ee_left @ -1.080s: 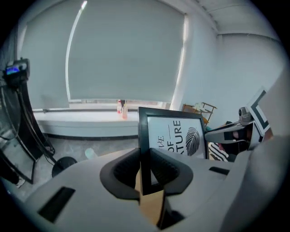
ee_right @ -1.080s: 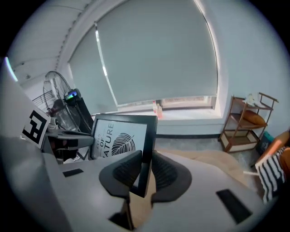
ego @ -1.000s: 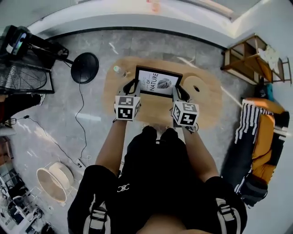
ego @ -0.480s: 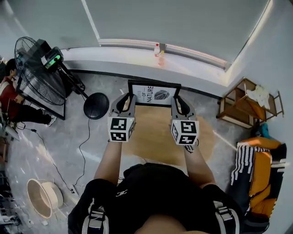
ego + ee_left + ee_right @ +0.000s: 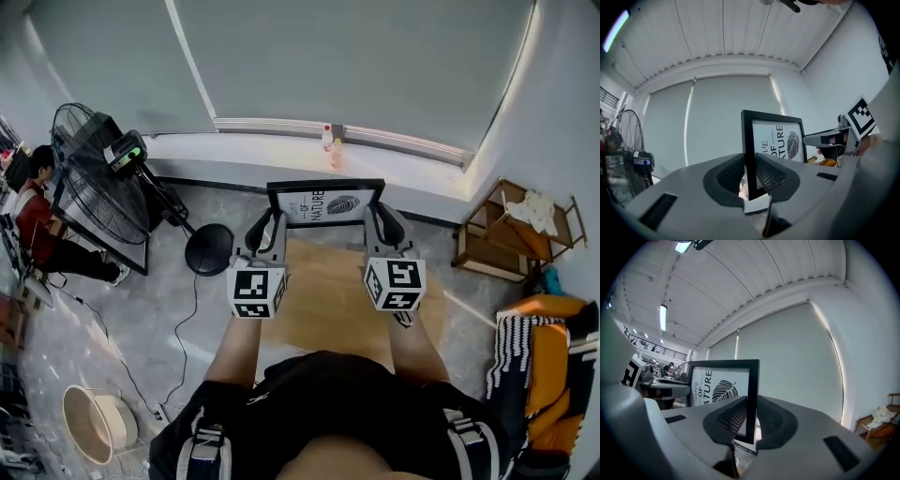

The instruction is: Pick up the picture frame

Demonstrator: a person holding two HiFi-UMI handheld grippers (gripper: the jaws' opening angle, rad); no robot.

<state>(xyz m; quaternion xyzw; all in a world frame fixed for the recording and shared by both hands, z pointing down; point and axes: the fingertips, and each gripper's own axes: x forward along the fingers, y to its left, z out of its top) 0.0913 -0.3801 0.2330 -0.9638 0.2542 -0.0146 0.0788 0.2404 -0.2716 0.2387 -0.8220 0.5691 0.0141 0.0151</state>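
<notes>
Two grippers are clamped on one thing: the left gripper [image 5: 750, 174] is closed on the left side bar of the picture frame [image 5: 777, 139], and the right gripper [image 5: 751, 420] on its right side bar, where the jaws have just been closing a little further. Only the thin black edges are pinched, so a slip or twist is risked if the hands are drawn apart or turned unevenly. The frame is held upright between the grippers, clear of the wooden table [image 5: 323, 295] and seen beyond its far edge.
</notes>
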